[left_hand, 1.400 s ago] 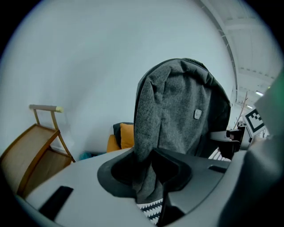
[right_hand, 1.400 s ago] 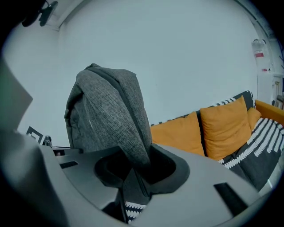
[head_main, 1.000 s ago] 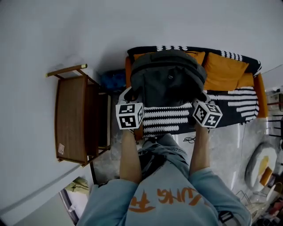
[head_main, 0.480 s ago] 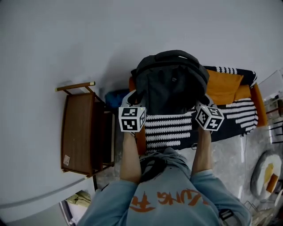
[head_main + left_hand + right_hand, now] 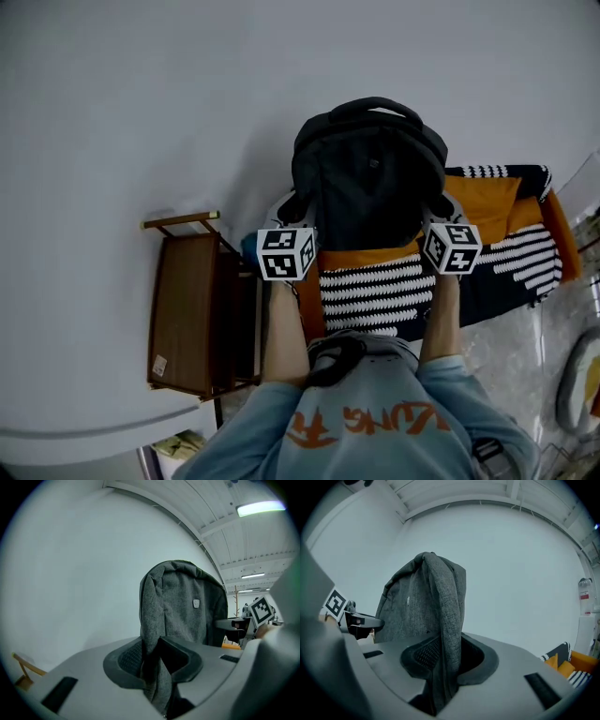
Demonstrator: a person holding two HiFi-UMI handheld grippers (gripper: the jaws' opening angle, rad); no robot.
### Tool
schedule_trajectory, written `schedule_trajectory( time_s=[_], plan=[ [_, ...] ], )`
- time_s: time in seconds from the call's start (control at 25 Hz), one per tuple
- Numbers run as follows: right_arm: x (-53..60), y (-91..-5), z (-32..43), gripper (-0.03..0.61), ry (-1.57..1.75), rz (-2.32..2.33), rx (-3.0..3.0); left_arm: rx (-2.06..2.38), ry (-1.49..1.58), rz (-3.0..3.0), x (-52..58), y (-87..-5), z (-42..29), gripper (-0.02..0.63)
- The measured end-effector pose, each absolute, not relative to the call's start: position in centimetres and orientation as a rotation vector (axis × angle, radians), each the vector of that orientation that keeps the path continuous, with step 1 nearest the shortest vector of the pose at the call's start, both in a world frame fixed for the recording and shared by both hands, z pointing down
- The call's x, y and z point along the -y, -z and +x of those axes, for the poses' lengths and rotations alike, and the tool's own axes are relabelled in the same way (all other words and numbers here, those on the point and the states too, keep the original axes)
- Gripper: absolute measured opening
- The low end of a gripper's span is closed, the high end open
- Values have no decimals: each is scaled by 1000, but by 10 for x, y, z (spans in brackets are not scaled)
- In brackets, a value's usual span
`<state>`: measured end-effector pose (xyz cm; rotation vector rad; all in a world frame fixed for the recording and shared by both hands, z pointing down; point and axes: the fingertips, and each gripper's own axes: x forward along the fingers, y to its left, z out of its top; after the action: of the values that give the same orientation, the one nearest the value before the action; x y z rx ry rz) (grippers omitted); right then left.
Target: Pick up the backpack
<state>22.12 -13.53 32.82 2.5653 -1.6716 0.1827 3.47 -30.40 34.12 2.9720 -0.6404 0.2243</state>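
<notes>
Sofa point(image 5: 487, 199) middle probably behind backpack point(image 5: 370, 173)

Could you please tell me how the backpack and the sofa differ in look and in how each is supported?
The backpack is plain dark grey; the sofa is orange under a black-and-white striped throw. The backpack hangs upright, its sides pinched by the left claw and right claw; the sofa sits low on the floor. The backpack is narrower than the sofa. Both are fabric-covered.

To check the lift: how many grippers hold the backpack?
2. The left gripper clamps the backpack at its left edge, the right gripper at its right edge. No other gripper is in view.
</notes>
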Motion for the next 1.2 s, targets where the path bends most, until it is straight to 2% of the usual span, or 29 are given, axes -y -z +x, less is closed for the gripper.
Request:
schedule_trajectory(
  time_s=[0.24, 0.44, 0.68, 1.2],
  plan=[
    [139, -325, 230, 89, -90, 2522, 1664, 664, -139, 2972, 303, -343, 40, 110],
    [147, -299, 245, 89, -152, 2503, 1712, 717, -139, 2959, 308, -306, 51, 109],
    [140, -319, 233, 89, -155, 2486, 1706, 725, -101, 2943, 300, -329, 38, 109],
    [133, -294, 261, 91, -210, 2512, 1752, 739, -118, 2947, 289, -298, 62, 107]
  ],
)
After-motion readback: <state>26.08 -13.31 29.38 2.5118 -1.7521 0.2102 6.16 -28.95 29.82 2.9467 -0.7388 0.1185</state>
